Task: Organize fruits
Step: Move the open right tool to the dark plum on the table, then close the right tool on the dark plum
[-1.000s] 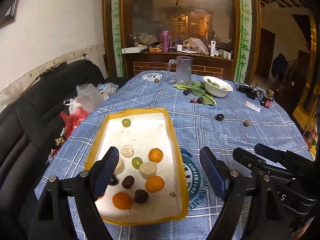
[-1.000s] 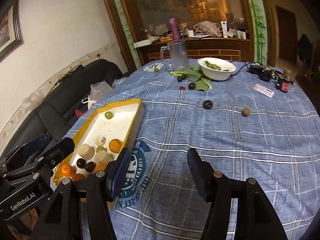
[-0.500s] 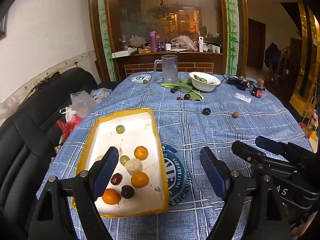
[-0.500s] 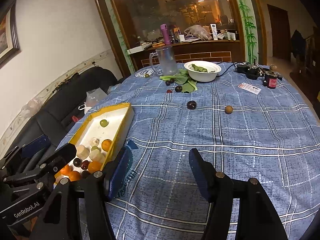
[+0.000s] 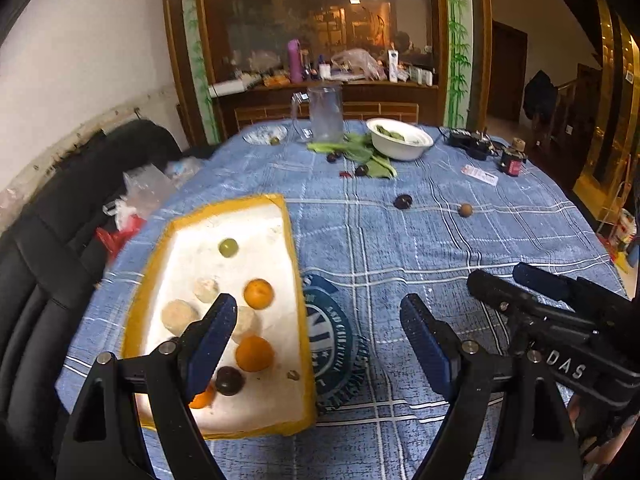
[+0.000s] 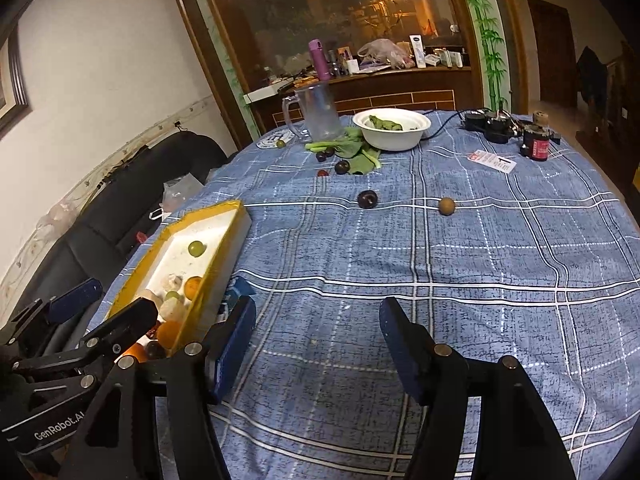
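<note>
A white tray with a yellow rim (image 5: pixel 240 202) lies at the table's near left. It holds two oranges (image 5: pixel 259 293), a green grape (image 5: pixel 228 247), a dark plum (image 5: pixel 229 380) and pale round pieces. Out on the blue checked cloth lie a loose dark plum (image 6: pixel 367 199) and a brown longan (image 6: pixel 446 205). More small dark fruits (image 6: pixel 342 167) sit by green leaves farther back. My left gripper (image 5: pixel 318 320) is open, its left finger over the tray's near fruits. My right gripper (image 6: pixel 316 316) hovers over bare cloth beside the tray (image 6: pixel 208 210), its jaws opening with nothing between them.
At the far end stand a white bowl (image 6: pixel 392 128) of greens, a glass mug (image 6: pixel 318 112), black cabled gear (image 6: pixel 492 122), a small red can (image 6: pixel 537 146) and a card (image 6: pixel 492 160). A black sofa (image 5: pixel 60 220) with plastic bags (image 5: pixel 144 192) flanks the table's left edge.
Both views have swung to the right, so the tray and loose fruits now sit further left in frame. The right gripper's jaws stand slightly wider. No fruit has moved.
</note>
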`<move>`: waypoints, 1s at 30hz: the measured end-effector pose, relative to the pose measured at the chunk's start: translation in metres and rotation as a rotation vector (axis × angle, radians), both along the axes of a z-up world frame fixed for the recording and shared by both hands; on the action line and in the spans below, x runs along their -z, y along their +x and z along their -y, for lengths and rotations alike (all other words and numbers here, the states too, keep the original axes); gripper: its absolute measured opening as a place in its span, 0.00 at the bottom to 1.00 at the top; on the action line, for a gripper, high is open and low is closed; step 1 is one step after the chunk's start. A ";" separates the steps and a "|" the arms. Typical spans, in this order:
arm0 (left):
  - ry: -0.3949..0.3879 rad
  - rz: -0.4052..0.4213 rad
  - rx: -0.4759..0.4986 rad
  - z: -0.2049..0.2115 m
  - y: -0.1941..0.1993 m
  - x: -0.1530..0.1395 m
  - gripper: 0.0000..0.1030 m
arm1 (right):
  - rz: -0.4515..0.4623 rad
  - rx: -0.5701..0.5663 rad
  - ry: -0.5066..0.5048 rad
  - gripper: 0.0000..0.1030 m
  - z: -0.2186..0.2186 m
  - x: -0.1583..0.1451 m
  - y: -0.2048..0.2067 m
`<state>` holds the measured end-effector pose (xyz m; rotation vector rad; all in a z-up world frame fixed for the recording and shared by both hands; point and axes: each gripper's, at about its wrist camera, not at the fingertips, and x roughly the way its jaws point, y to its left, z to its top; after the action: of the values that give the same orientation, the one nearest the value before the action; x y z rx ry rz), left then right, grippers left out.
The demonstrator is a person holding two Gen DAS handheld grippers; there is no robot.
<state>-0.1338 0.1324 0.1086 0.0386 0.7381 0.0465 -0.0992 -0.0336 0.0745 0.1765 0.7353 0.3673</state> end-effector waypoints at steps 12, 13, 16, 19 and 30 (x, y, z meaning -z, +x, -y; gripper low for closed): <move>-0.167 -0.111 0.027 -0.002 0.099 0.006 0.80 | -0.046 0.120 -0.102 0.68 0.063 0.015 0.082; -0.174 -0.116 0.039 0.003 0.111 0.006 0.80 | -0.050 0.126 -0.105 0.68 0.066 0.017 0.093; -0.161 -0.139 0.065 0.021 0.147 0.012 0.80 | -0.066 0.155 -0.110 0.60 0.074 0.023 0.130; -0.185 -0.182 0.108 0.039 0.185 0.025 0.66 | -0.100 0.180 -0.104 0.58 0.079 0.034 0.161; -0.102 -0.247 0.169 0.089 0.260 0.080 0.56 | -0.142 0.151 -0.127 0.56 0.068 0.070 0.205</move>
<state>0.1259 0.0433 0.0281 0.0090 0.9802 -0.1594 0.1062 -0.1016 0.0047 0.1381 0.8769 0.1643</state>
